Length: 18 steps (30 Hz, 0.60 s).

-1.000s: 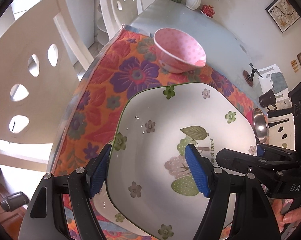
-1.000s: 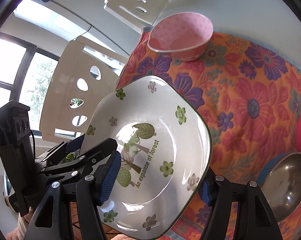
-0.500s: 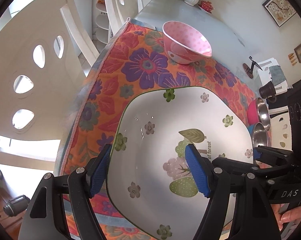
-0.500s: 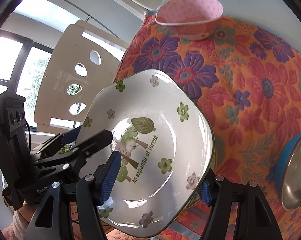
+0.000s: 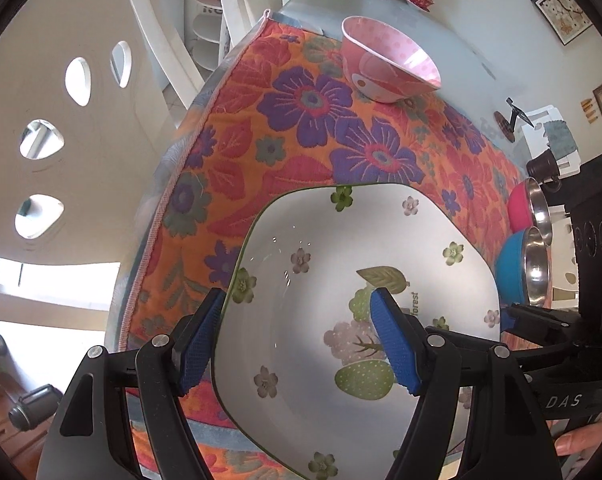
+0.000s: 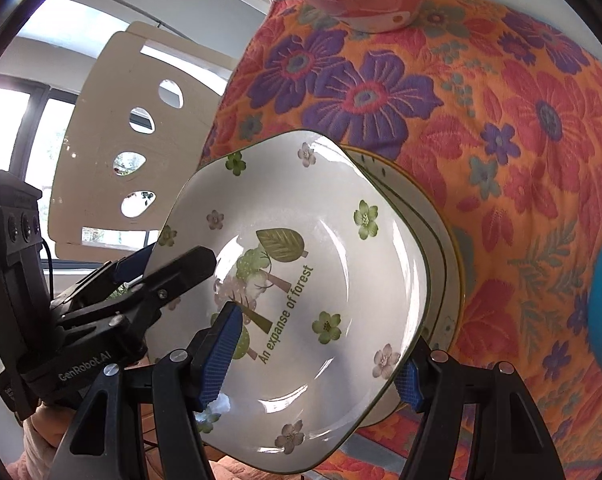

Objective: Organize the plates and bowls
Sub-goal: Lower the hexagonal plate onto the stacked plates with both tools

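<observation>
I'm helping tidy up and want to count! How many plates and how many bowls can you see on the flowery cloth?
Plates: 2, the forest plate and a yellow-rimmed plate under it.
Bowls: 3, the pink bowl, red bowl and blue bowl.
Total: 5.

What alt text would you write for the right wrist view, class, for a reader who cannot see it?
Both grippers hold a white square plate printed "An expanse of forest": the right gripper at its near rim, the left gripper at its left edge. Under it lie other plates on a floral cloth, a pink bowl beyond.
</observation>
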Each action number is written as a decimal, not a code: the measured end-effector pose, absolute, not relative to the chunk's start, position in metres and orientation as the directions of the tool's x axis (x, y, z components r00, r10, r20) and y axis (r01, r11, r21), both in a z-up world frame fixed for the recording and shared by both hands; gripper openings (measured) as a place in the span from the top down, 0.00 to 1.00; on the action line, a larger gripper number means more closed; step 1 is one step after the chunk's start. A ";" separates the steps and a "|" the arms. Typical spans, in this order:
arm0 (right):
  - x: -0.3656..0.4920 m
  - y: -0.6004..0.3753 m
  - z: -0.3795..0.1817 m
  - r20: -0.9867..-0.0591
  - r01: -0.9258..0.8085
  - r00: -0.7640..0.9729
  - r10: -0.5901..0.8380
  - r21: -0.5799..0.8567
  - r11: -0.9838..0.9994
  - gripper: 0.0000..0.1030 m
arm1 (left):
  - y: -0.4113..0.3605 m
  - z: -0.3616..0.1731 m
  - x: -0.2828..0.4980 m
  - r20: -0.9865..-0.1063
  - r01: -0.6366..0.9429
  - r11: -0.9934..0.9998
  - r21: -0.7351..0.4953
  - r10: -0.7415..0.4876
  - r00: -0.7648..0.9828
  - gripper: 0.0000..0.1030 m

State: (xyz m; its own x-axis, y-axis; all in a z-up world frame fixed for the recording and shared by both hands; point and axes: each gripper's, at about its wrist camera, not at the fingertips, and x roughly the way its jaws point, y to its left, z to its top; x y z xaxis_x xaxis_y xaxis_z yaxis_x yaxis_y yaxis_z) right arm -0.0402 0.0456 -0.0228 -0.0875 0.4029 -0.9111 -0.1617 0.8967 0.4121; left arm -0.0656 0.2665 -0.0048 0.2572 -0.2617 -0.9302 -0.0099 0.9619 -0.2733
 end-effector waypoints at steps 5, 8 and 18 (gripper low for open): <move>-0.040 0.042 -0.027 -0.913 -0.134 -0.088 0.398 0.407 0.904 0.35 | 0.258 -0.009 -0.068 -0.938 0.024 0.970 -0.242 -0.240 0.250 0.32; -0.039 0.041 -0.029 -0.914 -0.123 -0.093 0.396 0.405 0.906 0.35 | 0.258 -0.013 -0.069 -0.936 0.013 0.967 -0.256 -0.251 0.245 0.32; -0.037 0.035 -0.035 -0.912 -0.080 -0.124 0.392 0.403 0.912 0.35 | 0.257 -0.023 -0.069 -0.936 -0.007 0.960 -0.281 -0.272 0.222 0.32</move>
